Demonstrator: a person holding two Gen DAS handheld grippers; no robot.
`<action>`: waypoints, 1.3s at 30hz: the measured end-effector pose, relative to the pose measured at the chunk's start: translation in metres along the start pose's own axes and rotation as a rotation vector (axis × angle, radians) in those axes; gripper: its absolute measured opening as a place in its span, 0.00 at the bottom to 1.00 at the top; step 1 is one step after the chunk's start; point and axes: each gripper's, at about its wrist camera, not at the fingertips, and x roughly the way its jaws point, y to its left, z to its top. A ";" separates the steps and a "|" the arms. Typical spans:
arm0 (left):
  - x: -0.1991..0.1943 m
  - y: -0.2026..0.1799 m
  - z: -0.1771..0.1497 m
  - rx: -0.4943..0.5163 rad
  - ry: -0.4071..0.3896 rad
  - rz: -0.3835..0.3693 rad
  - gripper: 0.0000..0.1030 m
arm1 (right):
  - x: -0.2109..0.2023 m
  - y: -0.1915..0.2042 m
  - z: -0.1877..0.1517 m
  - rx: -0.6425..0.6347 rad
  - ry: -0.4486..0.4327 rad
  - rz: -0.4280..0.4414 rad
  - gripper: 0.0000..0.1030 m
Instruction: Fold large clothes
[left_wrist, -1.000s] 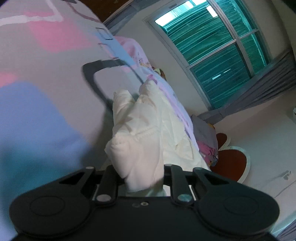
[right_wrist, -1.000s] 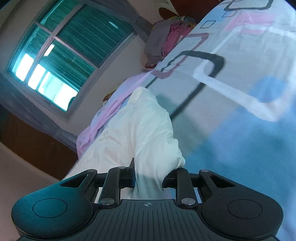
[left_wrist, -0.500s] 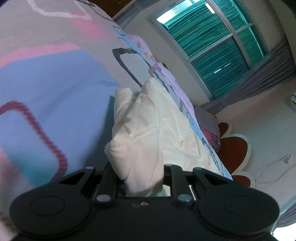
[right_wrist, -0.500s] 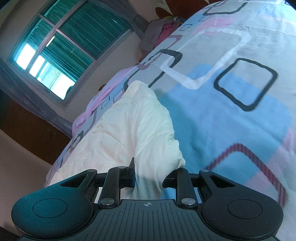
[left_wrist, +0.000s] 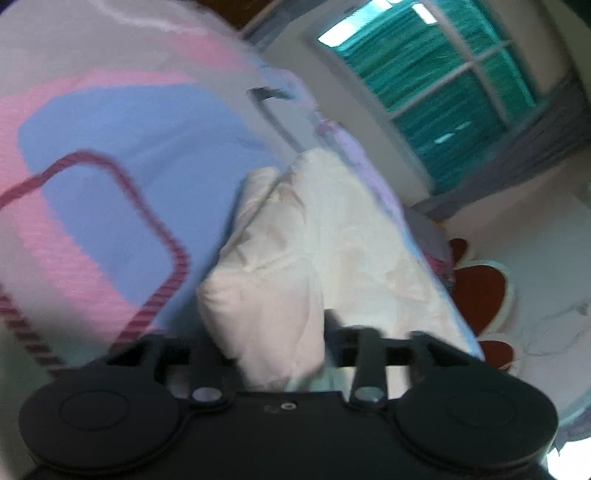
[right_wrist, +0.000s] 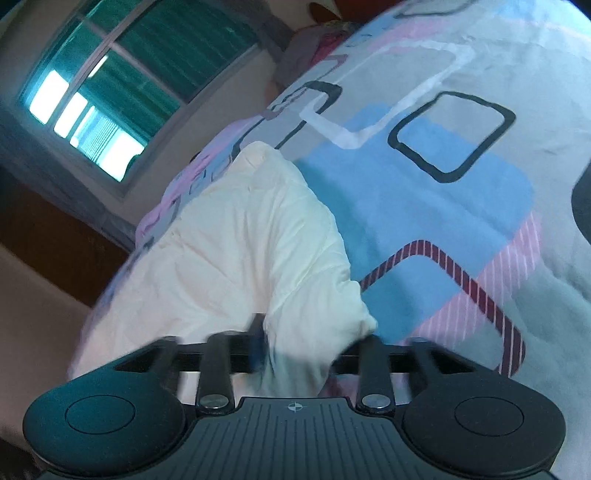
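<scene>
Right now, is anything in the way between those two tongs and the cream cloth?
Nothing visible. The left tongs and the right tongs are each shut on the cream garment, above the patterned bedsheet.

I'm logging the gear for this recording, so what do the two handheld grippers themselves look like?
Both are matte black plastic. The left gripper has two round lobes with circular insets, silver pivot screws on its finger links, and a smooth centre. The right gripper has the same shape, but its centre plate is ribbed with a small white crosshair mark. No cables or sleeves show.
</scene>
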 end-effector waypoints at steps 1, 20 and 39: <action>-0.002 0.003 -0.002 -0.011 -0.016 -0.002 0.54 | -0.006 -0.002 -0.003 -0.012 -0.016 0.009 0.68; 0.005 0.014 0.003 -0.068 -0.068 -0.055 0.46 | -0.015 0.124 -0.034 -0.330 -0.072 0.114 0.09; -0.036 -0.092 0.007 0.302 -0.133 -0.257 0.22 | 0.083 0.160 -0.093 -0.500 0.151 0.132 0.09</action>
